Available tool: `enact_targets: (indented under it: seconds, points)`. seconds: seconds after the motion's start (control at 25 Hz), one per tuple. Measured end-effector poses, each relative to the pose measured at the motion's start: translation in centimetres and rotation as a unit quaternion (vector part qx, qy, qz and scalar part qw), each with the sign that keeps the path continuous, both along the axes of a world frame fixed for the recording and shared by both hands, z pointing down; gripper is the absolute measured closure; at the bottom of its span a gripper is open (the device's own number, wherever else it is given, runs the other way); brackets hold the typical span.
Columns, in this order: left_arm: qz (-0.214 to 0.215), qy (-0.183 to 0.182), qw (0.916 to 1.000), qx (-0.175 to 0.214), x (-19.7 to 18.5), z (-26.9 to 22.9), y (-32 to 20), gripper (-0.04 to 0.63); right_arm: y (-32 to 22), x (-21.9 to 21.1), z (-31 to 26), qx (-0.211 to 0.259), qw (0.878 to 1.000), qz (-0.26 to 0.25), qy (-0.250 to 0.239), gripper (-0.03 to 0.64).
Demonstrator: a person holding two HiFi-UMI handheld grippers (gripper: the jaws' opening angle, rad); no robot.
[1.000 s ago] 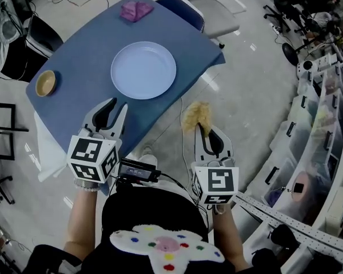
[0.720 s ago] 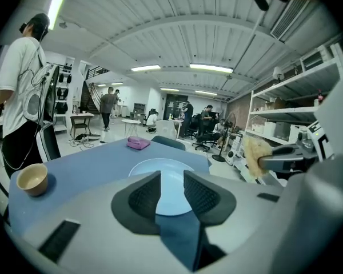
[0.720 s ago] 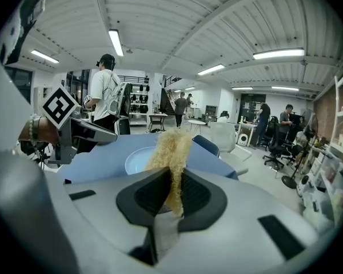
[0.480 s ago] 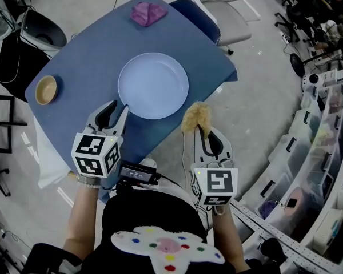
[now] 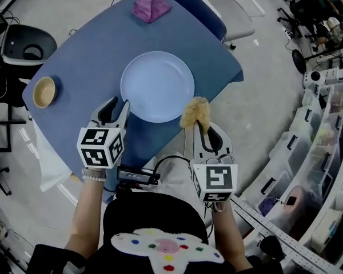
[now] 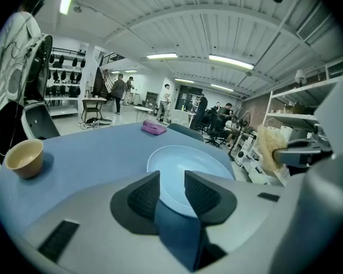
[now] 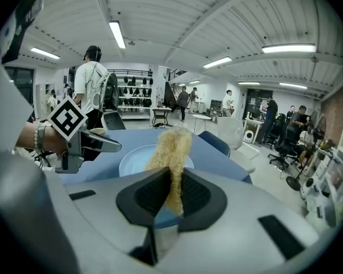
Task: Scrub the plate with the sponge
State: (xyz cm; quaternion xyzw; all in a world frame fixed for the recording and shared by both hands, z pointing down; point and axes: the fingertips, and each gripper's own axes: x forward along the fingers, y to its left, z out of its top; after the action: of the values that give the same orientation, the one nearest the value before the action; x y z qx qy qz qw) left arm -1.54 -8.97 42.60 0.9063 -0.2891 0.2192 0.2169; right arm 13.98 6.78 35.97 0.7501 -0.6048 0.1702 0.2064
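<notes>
A pale blue plate [image 5: 157, 86] lies near the front edge of the blue table [image 5: 91, 50]. My left gripper [image 5: 115, 106] hovers over the table just left of the plate's near rim. Its jaws are opening, and nothing is between them. In the left gripper view the plate [image 6: 188, 164] shows beyond the left gripper [image 6: 171, 190]. My right gripper [image 5: 201, 129] is shut on a yellow fuzzy sponge [image 5: 195, 112], held upright just off the table's front edge beside the plate's right near rim. The sponge [image 7: 171, 153] stands up between the right gripper's [image 7: 172, 193] pads.
A small tan bowl [image 5: 44, 92] sits at the table's left end and a purple cloth [image 5: 151, 7] at its far end. A dark chair [image 5: 200, 10] stands behind the table. Shelves with bins [image 5: 326, 130] line the right side. People stand far off.
Table and plate have come nearer in the head view. Both grippers now sit closer to the plate's near rim. The sponge stays in the right gripper.
</notes>
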Motion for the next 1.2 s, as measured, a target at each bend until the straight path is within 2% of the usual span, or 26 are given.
enact_targets:
  seconds: [0.2,0.52,0.84,1.04,1.2]
  points:
    - [-0.019,-0.002,0.9996,-0.021,-0.1,1.6,0.7,0.463,0.4,0.0,0.7,-0.008,1.000,-0.014,-0.001,0.574]
    - [-0.048,-0.014,0.9971,-0.057,0.1,5.2,-1.2,0.463,-2.9,1.2,2.4,-0.027,0.999,-0.038,0.003,0.574]
    - [-0.072,-0.027,0.9945,-0.071,0.4,6.6,-1.1,0.463,-4.7,2.5,4.1,-0.048,0.997,-0.067,0.004,0.574]
    - [-0.086,-0.028,0.9935,-0.069,0.7,6.2,-0.6,0.512,-5.8,2.6,5.3,-0.068,0.993,-0.093,0.004,0.574]
    - [-0.098,-0.028,0.9922,-0.071,0.7,6.0,-0.9,0.512,-7.7,2.7,6.3,-0.086,0.990,-0.115,0.005,0.574]
